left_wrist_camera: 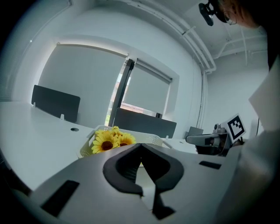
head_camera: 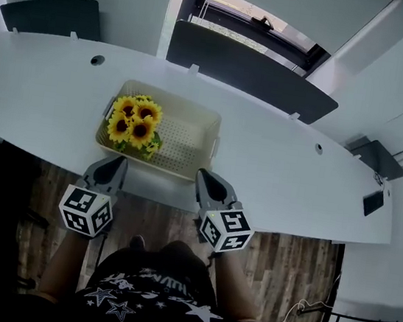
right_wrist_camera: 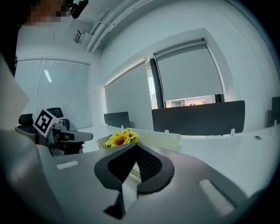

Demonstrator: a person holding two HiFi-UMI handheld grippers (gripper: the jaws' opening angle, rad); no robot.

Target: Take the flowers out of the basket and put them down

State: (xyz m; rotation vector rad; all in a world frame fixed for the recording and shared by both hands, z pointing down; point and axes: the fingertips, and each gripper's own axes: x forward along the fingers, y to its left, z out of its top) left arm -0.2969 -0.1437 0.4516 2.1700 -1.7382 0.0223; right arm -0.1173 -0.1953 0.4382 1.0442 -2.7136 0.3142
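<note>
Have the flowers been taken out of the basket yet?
No, the flowers sit inside the basket, at its left end.

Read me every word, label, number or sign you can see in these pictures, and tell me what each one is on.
No text here can be read.
Print on the person's shirt: white lettering among stars, too blurred to read.
Faces of the left marker cube and the right marker cube: black-and-white square patterns only, no letters or numbers.
Walls of the basket: no label or brand shows.
</note>
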